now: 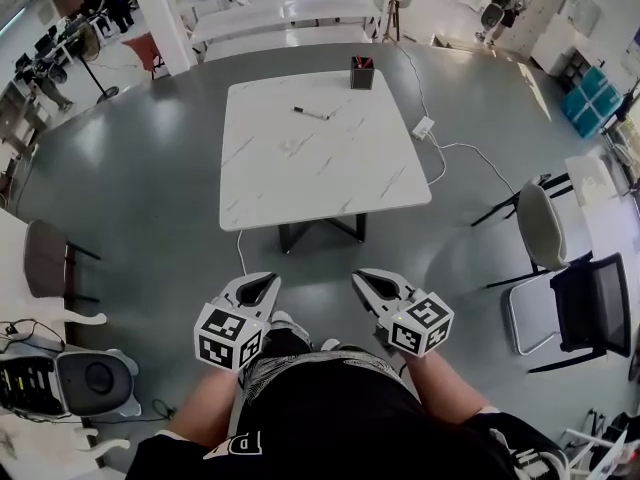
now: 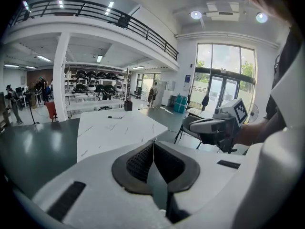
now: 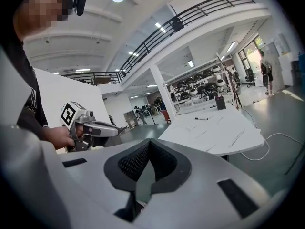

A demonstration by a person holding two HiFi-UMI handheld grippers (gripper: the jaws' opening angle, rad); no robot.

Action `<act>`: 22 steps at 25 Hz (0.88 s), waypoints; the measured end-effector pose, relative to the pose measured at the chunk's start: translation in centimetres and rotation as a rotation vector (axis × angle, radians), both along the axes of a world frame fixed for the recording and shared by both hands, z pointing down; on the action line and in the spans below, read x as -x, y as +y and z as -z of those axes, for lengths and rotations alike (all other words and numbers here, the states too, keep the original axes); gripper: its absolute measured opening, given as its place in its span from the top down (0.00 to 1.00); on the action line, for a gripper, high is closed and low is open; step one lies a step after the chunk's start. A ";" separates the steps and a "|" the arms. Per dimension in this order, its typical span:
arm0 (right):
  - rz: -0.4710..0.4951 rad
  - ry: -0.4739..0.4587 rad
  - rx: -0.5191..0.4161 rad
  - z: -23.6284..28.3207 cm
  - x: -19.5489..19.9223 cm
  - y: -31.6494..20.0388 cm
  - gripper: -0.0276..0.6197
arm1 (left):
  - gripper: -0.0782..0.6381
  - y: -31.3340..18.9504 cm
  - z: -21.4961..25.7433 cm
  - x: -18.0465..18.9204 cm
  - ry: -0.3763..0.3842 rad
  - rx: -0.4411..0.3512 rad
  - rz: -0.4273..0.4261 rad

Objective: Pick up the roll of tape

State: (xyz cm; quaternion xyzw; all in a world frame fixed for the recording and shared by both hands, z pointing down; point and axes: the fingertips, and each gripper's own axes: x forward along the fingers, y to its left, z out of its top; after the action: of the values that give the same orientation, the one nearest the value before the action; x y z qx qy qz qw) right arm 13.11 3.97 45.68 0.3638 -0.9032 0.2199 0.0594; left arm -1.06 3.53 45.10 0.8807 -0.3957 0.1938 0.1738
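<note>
A white marble-patterned table stands ahead of me on the grey floor. On it lie a dark pen and a small pale thing, too faint to name as the tape roll. A dark pen cup stands at the table's far edge. My left gripper and right gripper hang side by side short of the table's near edge, both shut with nothing in them. The left gripper view shows meeting pads and the table beyond. The right gripper view shows the same, with the table to the right.
A grey chair and a black chair stand to the right, another chair to the left. A white power strip with its cable lies by the table's right side. A white pillar rises at the far left.
</note>
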 end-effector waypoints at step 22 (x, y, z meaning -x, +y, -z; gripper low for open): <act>-0.042 0.084 0.024 -0.2 4.7 -15.4 0.95 | 0.86 -18.6 -0.5 3.2 0.047 -0.008 -0.085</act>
State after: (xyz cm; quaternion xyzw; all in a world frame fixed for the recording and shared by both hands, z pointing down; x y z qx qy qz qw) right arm 8.46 -11.38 45.83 0.3907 -0.8894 0.2166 0.0969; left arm -4.27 -15.08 45.64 0.9018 -0.3545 0.1788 0.1709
